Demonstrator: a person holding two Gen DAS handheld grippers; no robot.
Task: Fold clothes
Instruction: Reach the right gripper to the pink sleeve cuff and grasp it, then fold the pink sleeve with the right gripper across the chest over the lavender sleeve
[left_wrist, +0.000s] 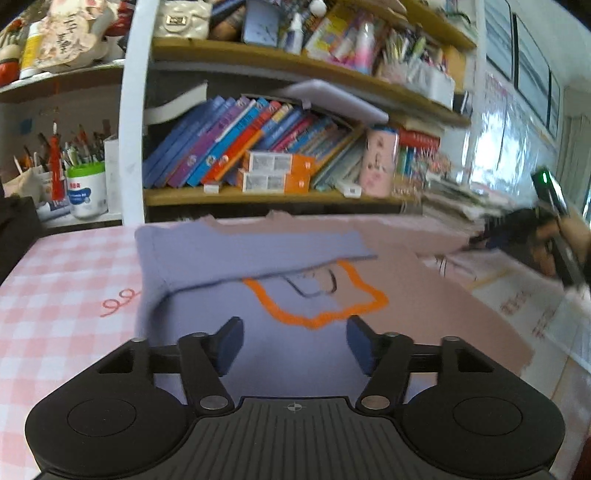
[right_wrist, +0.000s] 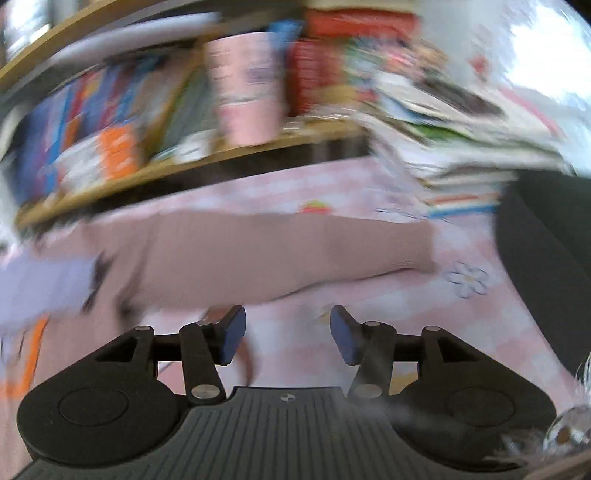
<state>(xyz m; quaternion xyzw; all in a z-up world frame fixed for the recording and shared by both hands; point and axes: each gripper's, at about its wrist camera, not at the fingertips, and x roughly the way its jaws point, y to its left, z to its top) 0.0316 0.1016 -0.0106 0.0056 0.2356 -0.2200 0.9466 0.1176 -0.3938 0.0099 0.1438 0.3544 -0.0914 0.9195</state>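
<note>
I see the lavender-and-mauve T-shirt with an orange outline print (left_wrist: 295, 295) lying on the pink checked tabletop (left_wrist: 55, 295), one sleeve folded across, below wooden shelves of leaning books (left_wrist: 240, 147). A green-lidded white tub (left_wrist: 85, 190) holds pens beside them. My left hand-held gripper (left_wrist: 294, 341) and right hand-held gripper (right_wrist: 287, 338) both stand apart, empty.

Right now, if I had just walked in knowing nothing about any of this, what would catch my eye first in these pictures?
Probably the two-tone shirt, lilac and dusty pink with an orange outline printed on it, lying on the pink checked tablecloth with its lilac side folded over. Just before it hangs the open left gripper, nothing between its blue pads. Behind, the shelf of colourful books crowds the background.
</note>
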